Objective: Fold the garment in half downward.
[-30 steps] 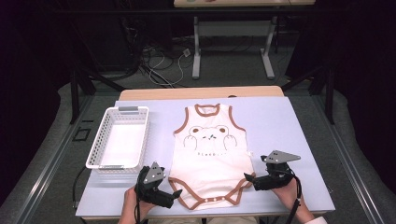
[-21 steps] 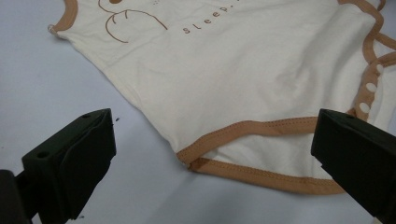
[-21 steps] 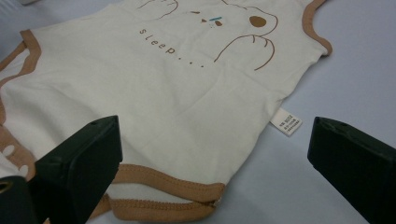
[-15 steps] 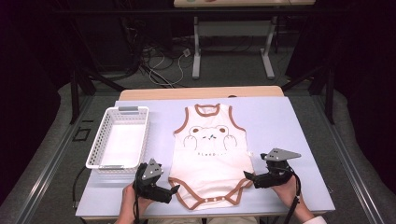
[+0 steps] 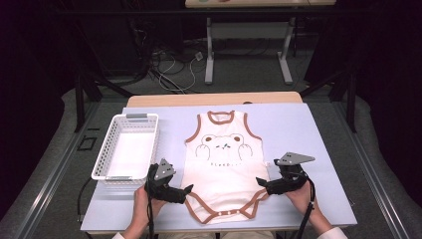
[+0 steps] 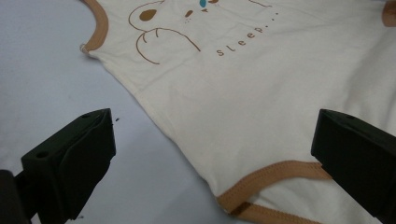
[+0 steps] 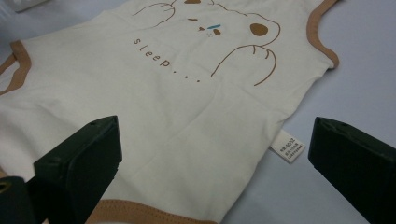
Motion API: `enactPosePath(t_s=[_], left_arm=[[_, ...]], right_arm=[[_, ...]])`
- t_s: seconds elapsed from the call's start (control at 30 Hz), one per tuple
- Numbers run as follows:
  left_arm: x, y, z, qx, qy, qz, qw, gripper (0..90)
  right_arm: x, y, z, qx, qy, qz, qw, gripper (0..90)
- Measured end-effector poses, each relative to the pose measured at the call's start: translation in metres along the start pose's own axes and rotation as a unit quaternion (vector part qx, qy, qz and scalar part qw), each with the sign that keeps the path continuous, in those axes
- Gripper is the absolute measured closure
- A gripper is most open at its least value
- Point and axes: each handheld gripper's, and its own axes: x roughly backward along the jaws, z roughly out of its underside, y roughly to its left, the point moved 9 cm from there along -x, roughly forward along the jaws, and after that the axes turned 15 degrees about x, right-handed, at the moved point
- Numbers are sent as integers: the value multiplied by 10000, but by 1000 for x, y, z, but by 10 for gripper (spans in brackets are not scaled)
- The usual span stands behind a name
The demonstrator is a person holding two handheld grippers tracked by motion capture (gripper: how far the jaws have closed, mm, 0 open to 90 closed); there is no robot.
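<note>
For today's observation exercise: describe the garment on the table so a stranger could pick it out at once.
On the pale blue table, right of the white basket, a cream sleeveless baby bodysuit lies flat between the two grippers. Brown trim, a bear print and the word "sleep..." mark it out.

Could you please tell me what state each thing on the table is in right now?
Bodysuit: spread flat, print side up, held by neither gripper.
Basket: upright, nothing inside, left of the bodysuit.
Left gripper: open, jaws either side of the bodysuit's lower left edge.
Right gripper: open, jaws either side of the lower right edge, near the label.
</note>
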Motion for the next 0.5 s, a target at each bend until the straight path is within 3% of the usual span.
enactPosePath(t_s=[0.5], left_arm=[[-20, 10, -15, 67, 19, -83, 9999, 0]], right_arm=[[-13, -11, -11, -10, 1, -30, 10000, 23]])
